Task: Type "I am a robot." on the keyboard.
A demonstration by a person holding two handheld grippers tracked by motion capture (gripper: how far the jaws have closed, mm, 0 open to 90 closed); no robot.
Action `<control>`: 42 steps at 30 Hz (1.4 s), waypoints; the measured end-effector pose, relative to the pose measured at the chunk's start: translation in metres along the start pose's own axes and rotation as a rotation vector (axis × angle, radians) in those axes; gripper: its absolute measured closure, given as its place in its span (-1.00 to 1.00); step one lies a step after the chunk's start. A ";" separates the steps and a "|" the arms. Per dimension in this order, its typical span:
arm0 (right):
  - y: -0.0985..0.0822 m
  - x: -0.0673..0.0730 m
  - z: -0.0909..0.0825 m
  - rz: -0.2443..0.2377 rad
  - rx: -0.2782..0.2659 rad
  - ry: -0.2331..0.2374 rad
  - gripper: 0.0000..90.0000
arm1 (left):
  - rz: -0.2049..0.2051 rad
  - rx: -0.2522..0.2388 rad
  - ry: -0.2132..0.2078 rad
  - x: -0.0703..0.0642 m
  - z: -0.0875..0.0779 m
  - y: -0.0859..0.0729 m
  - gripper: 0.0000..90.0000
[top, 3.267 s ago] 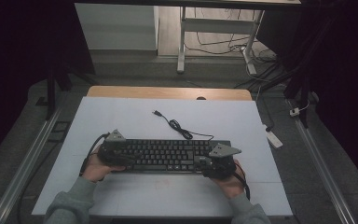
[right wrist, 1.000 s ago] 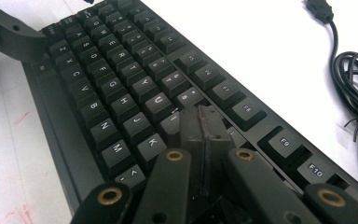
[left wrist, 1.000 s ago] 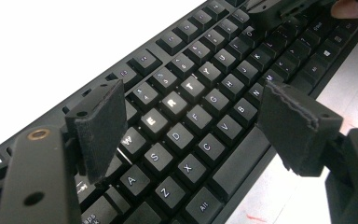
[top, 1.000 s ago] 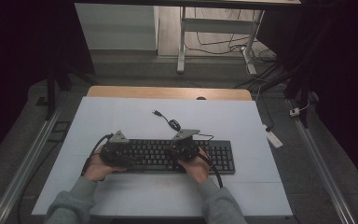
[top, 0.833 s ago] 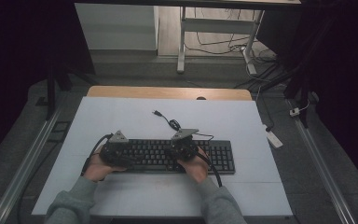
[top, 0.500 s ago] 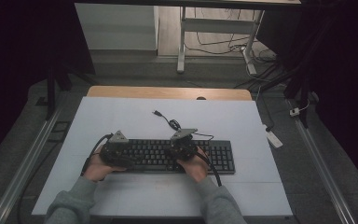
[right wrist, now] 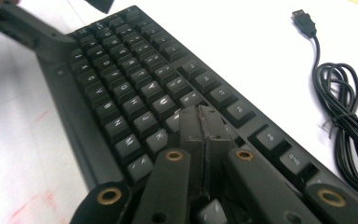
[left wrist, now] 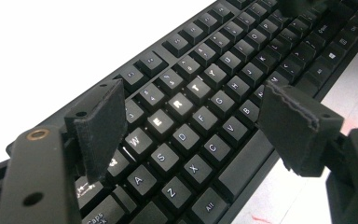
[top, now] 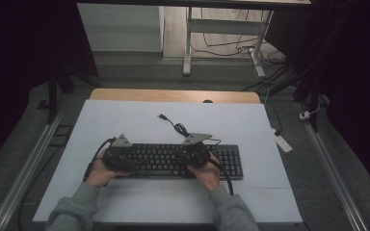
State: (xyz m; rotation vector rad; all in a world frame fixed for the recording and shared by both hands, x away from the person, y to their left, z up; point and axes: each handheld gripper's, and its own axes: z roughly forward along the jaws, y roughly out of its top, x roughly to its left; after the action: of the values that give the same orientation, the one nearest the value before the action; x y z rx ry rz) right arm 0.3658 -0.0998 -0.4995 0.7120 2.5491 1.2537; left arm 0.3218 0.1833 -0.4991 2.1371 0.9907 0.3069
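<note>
A white table (top: 125, 120) takes the middle of the high view, with a wooden edge (top: 173, 95) along its far side and a grey floor around it. On the table, a little below the centre of the frame, lies a black keyboard (top: 226, 161), long side running left to right. Its black cable (right wrist: 349, 121) is coiled on the table just behind the keyboard, and the USB plug (right wrist: 304, 21) at its end lies free on the white surface, at the upper right of the right gripper view.

The person's two forearms in grey sleeves (top: 74, 209) come in from the bottom edge of the high view.

The left gripper (top: 117, 155) is at the left end of the keyboard. In the left gripper view its jaws stand wide apart, with nothing between them; under the gap are the letter keys (left wrist: 186, 105), some of them lit.

The right gripper (top: 194, 151) is over the middle part of the keyboard. In the right gripper view its jaws are pressed together, and their tips come down on the keys; I cannot tell if they push a key.
</note>
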 end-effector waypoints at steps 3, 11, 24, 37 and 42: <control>-0.005 0.001 -0.010 -0.004 -0.008 -0.002 0.78 | 0.001 -0.001 0.002 0.000 0.000 0.000 -0.47; -0.021 -0.001 -0.039 -0.007 -0.053 -0.021 0.34 | 0.005 -0.006 0.012 -0.001 0.000 0.001 -0.47; -0.035 -0.008 -0.054 0.014 -0.059 -0.064 0.17 | -0.016 -0.032 0.007 0.002 -0.005 0.000 -0.46; -0.035 -0.008 -0.054 0.008 -0.053 -0.068 0.15 | -0.033 -0.051 -0.007 0.002 -0.008 0.001 -0.38; -0.035 -0.008 -0.053 0.007 -0.054 -0.070 0.15 | -0.035 -0.060 -0.015 0.001 -0.008 0.001 -0.32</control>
State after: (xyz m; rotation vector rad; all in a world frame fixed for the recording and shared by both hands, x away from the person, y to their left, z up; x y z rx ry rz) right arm 0.3400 -0.1585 -0.4944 0.7409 2.4495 1.2724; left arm 0.3191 0.1876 -0.4926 2.0627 0.9975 0.2998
